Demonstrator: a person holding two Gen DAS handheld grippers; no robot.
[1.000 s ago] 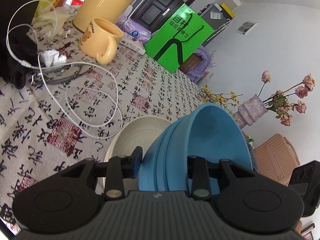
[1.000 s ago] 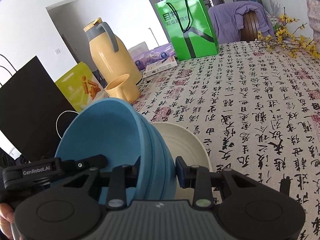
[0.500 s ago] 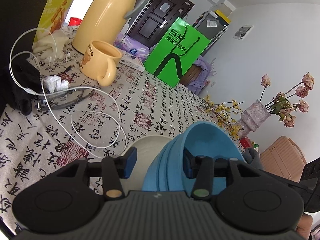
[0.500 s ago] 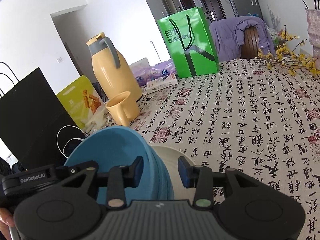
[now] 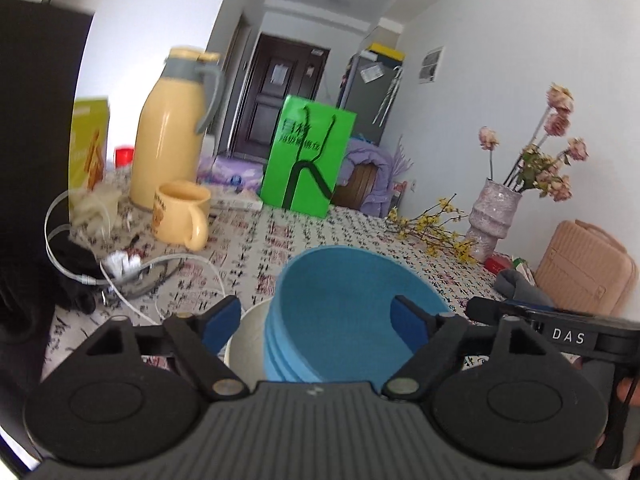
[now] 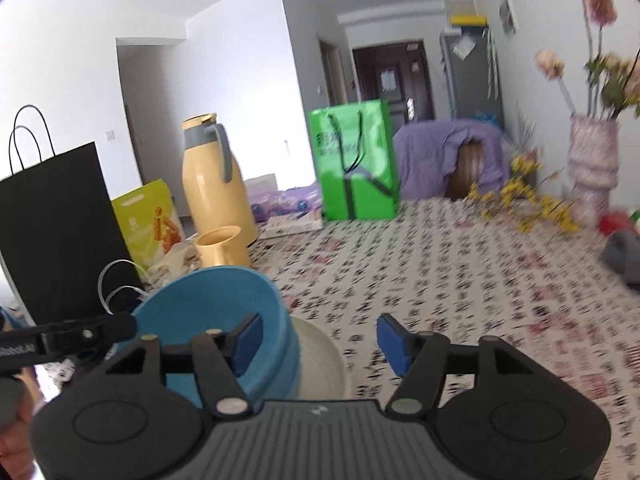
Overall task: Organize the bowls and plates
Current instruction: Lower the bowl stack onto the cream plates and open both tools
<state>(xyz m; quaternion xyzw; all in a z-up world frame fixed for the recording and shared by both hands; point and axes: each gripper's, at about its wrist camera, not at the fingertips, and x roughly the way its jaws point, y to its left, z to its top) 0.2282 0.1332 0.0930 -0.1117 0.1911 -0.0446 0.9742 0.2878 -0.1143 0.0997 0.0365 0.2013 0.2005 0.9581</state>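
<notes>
With both left tongs (image 5: 316,324) and right tongs (image 6: 318,338) spread apart and gripping nothing, the stacked blue bowls (image 5: 344,316) are sitting in the cream bowl (image 6: 322,356) on the bench (image 6: 460,280), so any retreat should avoid clipping their rims.

The blue bowls (image 5: 340,316) stacked in the white bowl (image 6: 320,356) fill the near middle of the tabletop (image 6: 460,280), between the spread left tongs (image 5: 316,324) and beside the right tongs (image 6: 320,340). To the left stand a black bag (image 6: 60,224), loose white cable (image 5: 120,276), a yellow mug (image 5: 180,212) and a tall yellow jug (image 5: 168,140). A green bag (image 6: 354,164) blocks the far end, a vase (image 6: 592,164) and yellow sprigs (image 5: 432,228) the far right. The patterned cloth right of the bowls looks open, though blurred.
</notes>
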